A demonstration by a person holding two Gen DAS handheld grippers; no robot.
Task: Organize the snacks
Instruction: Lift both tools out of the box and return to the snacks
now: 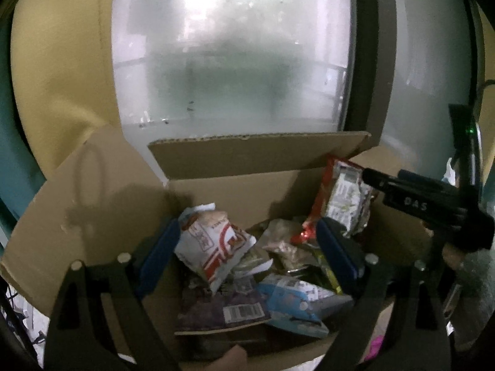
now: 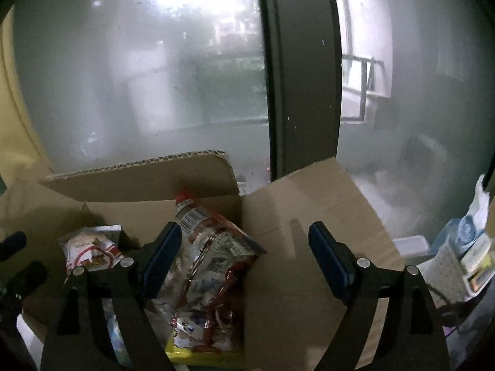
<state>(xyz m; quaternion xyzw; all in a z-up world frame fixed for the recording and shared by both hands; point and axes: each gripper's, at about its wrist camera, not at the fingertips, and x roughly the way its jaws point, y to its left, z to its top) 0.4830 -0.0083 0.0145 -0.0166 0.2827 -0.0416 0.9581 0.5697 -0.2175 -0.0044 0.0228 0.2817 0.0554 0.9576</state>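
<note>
An open cardboard box (image 1: 235, 191) holds several snack packs. My left gripper (image 1: 247, 247) hangs over it, open, its blue pads wide apart. A white and red bag (image 1: 216, 244) lies between them, untouched, with a purple pack (image 1: 216, 309) and a blue pack (image 1: 294, 306) nearer the front. A red and silver bag (image 1: 343, 198) leans against the box's right wall. In the right wrist view that same bag (image 2: 213, 247) stands just inside my right gripper (image 2: 246, 247), which is open and grips nothing. A yellow pack (image 2: 185, 349) lies under it.
The box's flaps (image 2: 309, 216) spread out to both sides. A frosted window with a dark frame (image 2: 303, 77) rises right behind the box. A yellow curtain (image 1: 62, 61) hangs at the left. More packs and containers (image 2: 464, 247) stand at the far right.
</note>
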